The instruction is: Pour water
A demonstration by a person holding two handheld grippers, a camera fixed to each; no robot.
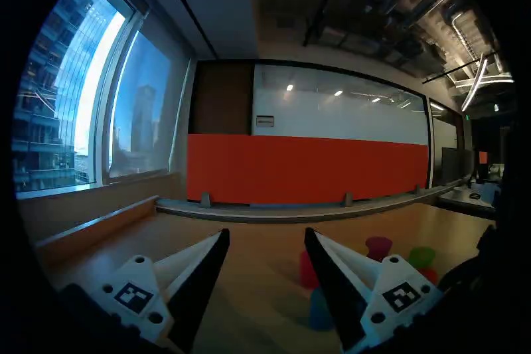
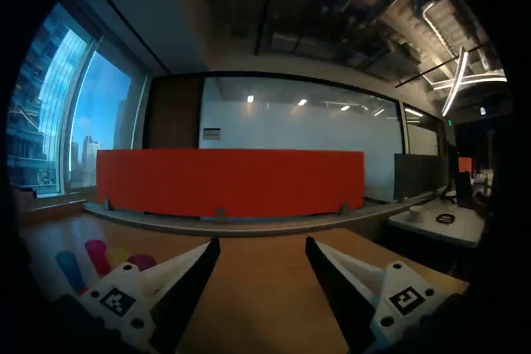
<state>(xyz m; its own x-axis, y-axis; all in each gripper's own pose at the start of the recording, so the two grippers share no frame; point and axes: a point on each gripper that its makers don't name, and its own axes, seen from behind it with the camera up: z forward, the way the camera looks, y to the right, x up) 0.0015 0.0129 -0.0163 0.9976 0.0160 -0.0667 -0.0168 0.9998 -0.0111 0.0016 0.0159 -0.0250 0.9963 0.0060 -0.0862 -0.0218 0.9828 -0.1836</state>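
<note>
While the left gripper [image 1: 265, 232] and right gripper [image 2: 262, 241] gaped empty, the cups [image 1: 378, 246] stood bunched close, so grabbing one likely risked toppling its neighbours.

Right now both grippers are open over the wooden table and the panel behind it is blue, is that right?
Not quite: the panel is orange, not blue, as the right gripper view shows. The left gripper and right gripper are indeed open over the wooden table.
</note>
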